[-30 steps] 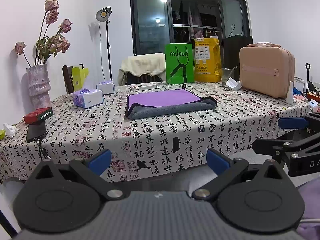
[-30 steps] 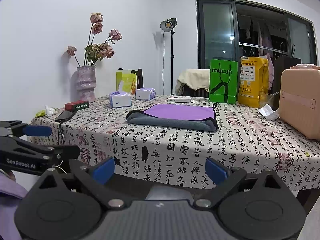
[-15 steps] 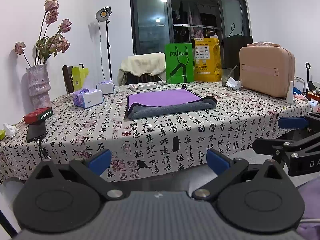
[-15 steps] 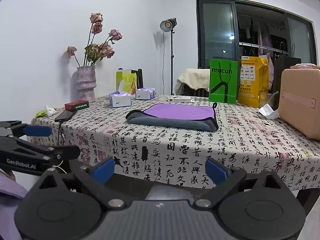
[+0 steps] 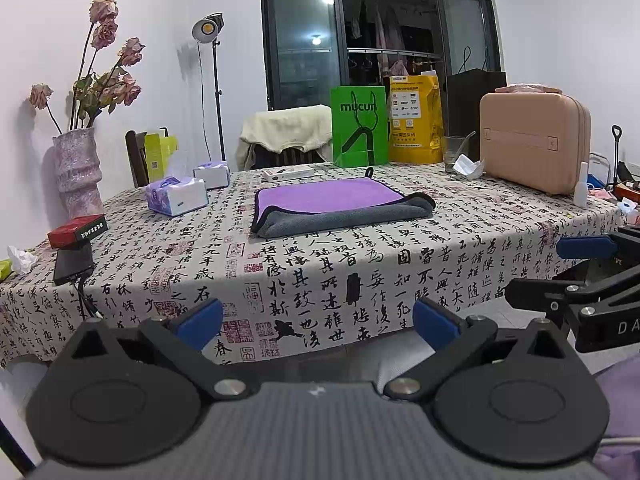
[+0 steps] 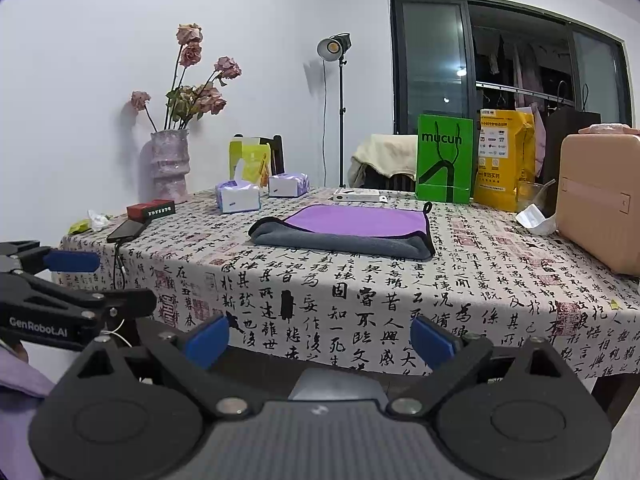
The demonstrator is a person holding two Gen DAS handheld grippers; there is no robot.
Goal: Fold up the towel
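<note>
A purple towel with a grey underside (image 5: 336, 208) lies folded flat in the middle of the table (image 5: 360, 264), with a grey roll along its near edge. It also shows in the right wrist view (image 6: 348, 230). My left gripper (image 5: 318, 320) is open and empty, held off the table's near edge, well short of the towel. My right gripper (image 6: 320, 334) is open and empty too, also in front of the near edge. Each gripper shows in the other's view: the right one (image 5: 584, 276) at the right, the left one (image 6: 60, 284) at the left.
On the table stand a pink case (image 5: 536, 146), green (image 5: 359, 126) and yellow (image 5: 416, 118) bags, a glass (image 5: 456, 152), tissue packs (image 5: 178, 196), a flower vase (image 5: 76, 172), a red box (image 5: 78, 231) and a phone (image 5: 72, 264). A draped chair (image 5: 284, 136) is behind.
</note>
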